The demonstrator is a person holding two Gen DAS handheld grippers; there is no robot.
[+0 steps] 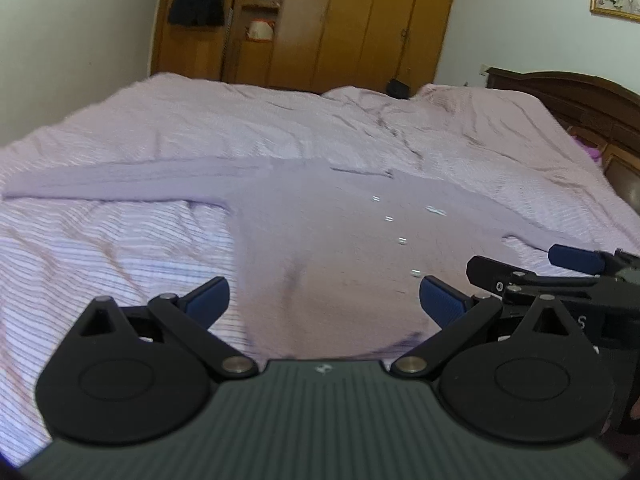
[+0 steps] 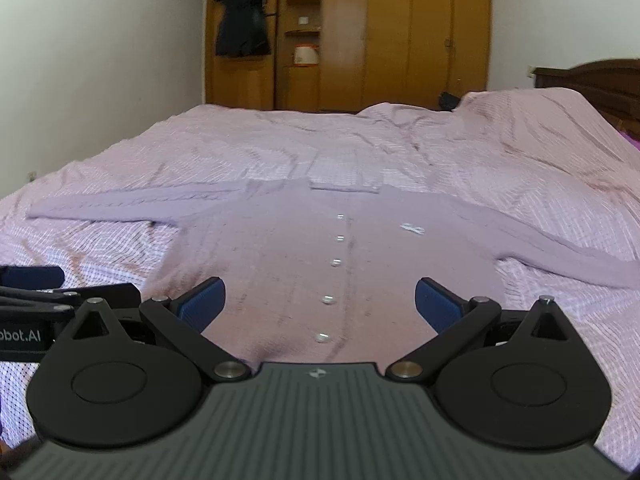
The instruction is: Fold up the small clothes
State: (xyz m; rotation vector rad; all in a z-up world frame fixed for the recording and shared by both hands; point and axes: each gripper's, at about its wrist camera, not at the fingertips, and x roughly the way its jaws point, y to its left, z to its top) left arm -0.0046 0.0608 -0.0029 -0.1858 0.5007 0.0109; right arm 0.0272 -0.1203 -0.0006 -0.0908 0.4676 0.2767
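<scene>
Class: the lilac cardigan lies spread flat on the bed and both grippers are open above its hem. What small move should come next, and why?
Probably send the left gripper to the outstretched sleeve on its side. The cardigan already lies flat and buttoned, both sleeves are spread wide, and both the left and the right gripper are open and hold nothing.

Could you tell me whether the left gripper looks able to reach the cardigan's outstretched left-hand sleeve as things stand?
Probably yes: the left gripper is open and holds nothing, and the sleeve lies flat on the striped bedsheet with nothing on it. The right gripper sits on the opposite side.
</scene>
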